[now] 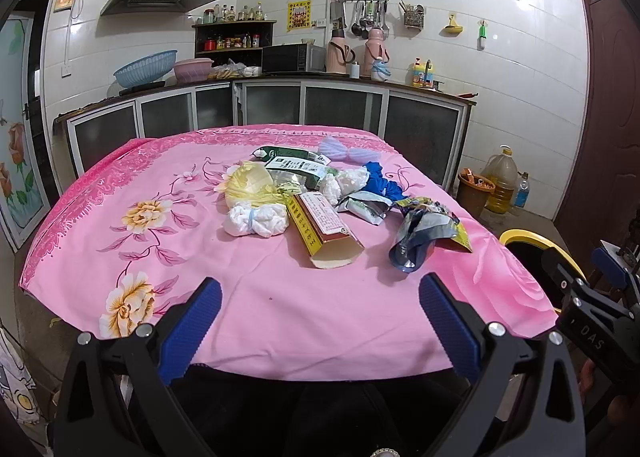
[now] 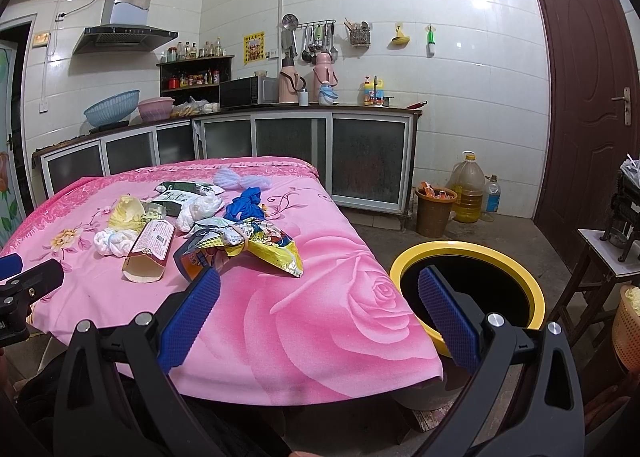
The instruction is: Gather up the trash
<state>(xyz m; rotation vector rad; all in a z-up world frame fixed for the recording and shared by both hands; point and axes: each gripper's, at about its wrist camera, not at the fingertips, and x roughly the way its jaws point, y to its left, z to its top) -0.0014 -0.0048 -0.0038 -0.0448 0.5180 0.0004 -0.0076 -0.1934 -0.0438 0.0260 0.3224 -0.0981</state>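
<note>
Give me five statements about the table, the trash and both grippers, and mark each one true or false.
1. Both the left gripper and the right gripper are open and empty. True.
2. The yellow-rimmed bin stands on the table. False: it stands on the floor beside the table.
3. The open carton lies on its side. True.
4. The trash is already in the bin. False: it lies piled on the tablecloth.
5. The blue rag hangs from the counter. False: it lies on the table among the wrappers.
</note>
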